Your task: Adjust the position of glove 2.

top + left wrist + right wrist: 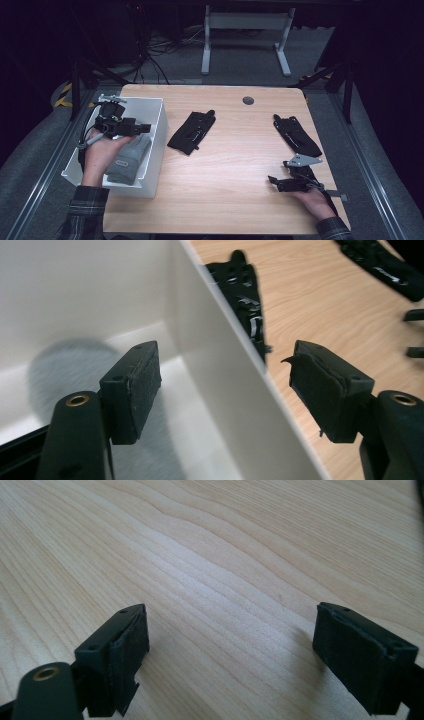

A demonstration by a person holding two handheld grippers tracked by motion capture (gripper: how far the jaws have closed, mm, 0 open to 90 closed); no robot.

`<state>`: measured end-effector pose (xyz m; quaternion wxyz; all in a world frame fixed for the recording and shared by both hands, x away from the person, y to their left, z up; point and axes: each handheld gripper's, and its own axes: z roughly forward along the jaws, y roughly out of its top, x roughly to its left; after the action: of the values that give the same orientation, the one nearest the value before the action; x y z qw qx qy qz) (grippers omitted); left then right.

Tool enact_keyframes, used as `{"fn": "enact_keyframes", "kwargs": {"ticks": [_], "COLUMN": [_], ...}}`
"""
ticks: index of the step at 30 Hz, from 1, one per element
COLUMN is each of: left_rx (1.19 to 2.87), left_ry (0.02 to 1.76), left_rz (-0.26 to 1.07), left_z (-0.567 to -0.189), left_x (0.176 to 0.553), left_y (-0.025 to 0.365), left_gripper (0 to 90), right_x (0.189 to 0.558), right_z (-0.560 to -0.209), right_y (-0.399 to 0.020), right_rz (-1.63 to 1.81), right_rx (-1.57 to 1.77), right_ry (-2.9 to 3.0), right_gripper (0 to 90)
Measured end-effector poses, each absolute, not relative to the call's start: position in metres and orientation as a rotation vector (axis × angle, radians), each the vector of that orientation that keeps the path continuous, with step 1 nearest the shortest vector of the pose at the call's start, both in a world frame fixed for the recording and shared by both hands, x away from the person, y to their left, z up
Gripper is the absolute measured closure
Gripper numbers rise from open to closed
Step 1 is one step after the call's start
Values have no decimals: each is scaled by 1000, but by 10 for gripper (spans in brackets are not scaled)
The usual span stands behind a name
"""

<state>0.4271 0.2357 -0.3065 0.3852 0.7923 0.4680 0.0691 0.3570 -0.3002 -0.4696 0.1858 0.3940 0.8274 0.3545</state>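
The soft grey glove (129,159) lies in the white plastic bin (159,131), both the left gripper (142,128) and right gripper (272,181) are open and empty, so next comes grabbing the black glove (191,131) on the wooden table (235,165).

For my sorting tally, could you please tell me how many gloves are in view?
3: a grey glove inside the white bin, a black glove mid-table, and another black glove at the right. More may be hidden in the bin.

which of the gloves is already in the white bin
The grey glove, lying inside the white bin under the left gripper. The two black gloves still lie out on the table.
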Motion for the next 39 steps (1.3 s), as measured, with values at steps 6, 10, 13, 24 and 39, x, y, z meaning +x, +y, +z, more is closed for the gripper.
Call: {"fn": "enact_keyframes", "kwargs": {"ticks": [6, 10, 13, 24, 39], "left_rx": [2041, 2054, 2061, 2145, 2220], "left_ry": [1108, 1046, 1005, 907, 818], "left_rz": [180, 162, 145, 117, 128], "left_z": [-298, -298, -300, -324, -382], "left_x": [422, 418, 416, 412, 396], "left_y": [209, 184, 168, 117, 78], "left_gripper": [296, 296, 296, 233, 165], "right_x": [357, 357, 357, 357, 357], "right_z": [-470, -470, -470, -470, -470], "right_y": [-300, -300, -300, -300, -299], "right_rz": [999, 999, 999, 1004, 994], "right_rx": [1109, 1108, 1108, 1100, 1105], "right_ry": [2330, 2331, 2331, 2339, 2332], "right_gripper": [152, 152, 151, 144, 134]}}
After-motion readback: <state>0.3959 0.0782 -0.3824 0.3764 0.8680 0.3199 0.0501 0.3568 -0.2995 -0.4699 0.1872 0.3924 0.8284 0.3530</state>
